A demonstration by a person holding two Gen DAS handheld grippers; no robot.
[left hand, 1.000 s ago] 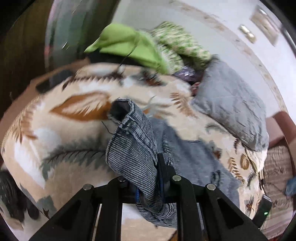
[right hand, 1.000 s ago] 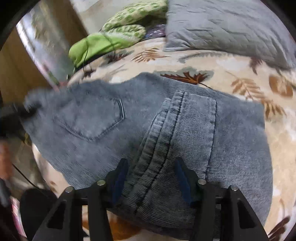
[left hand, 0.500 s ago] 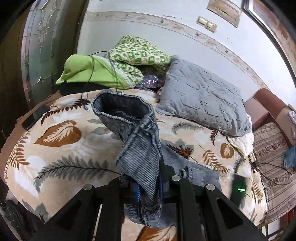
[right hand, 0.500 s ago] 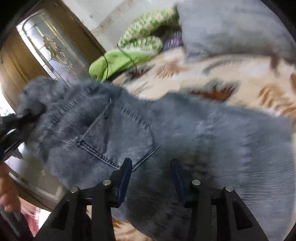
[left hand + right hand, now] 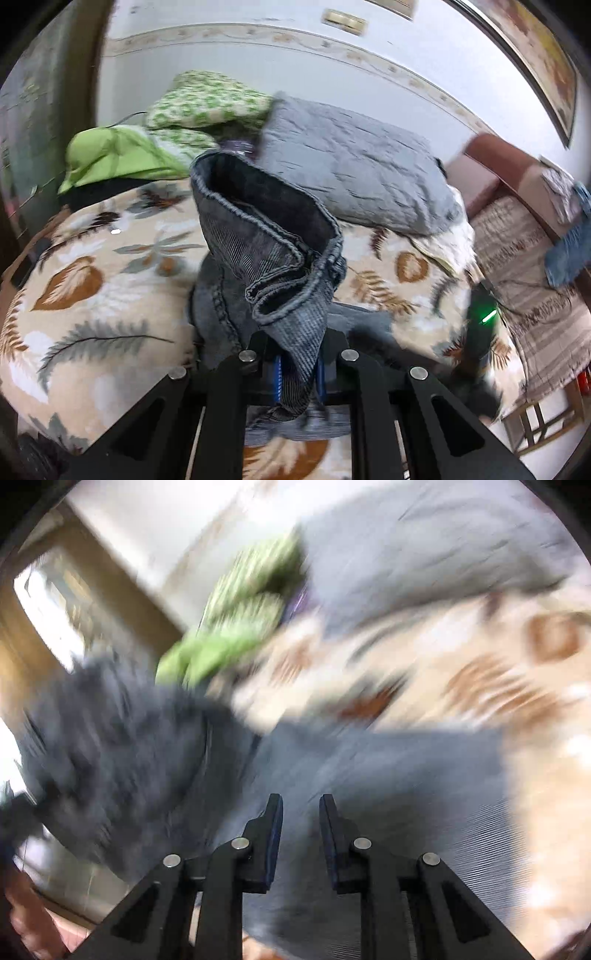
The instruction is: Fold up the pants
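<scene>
L gripper (image 5: 299, 373) clamped on pants (image 5: 269, 258) hem, lower centre; R gripper (image 5: 301, 812) jaws just closing, fabric betw them; soft, heavy, floppy denim, grab hems

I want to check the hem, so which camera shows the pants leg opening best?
The left wrist view: the pants hang sharp and close, the hemmed leg opening gaping toward the camera. The right wrist view shows them only as a motion-blurred grey spread on the bed, with no hem readable.

You have no readable words, labels, brands or numbers in either view; the right one is blurred
</scene>
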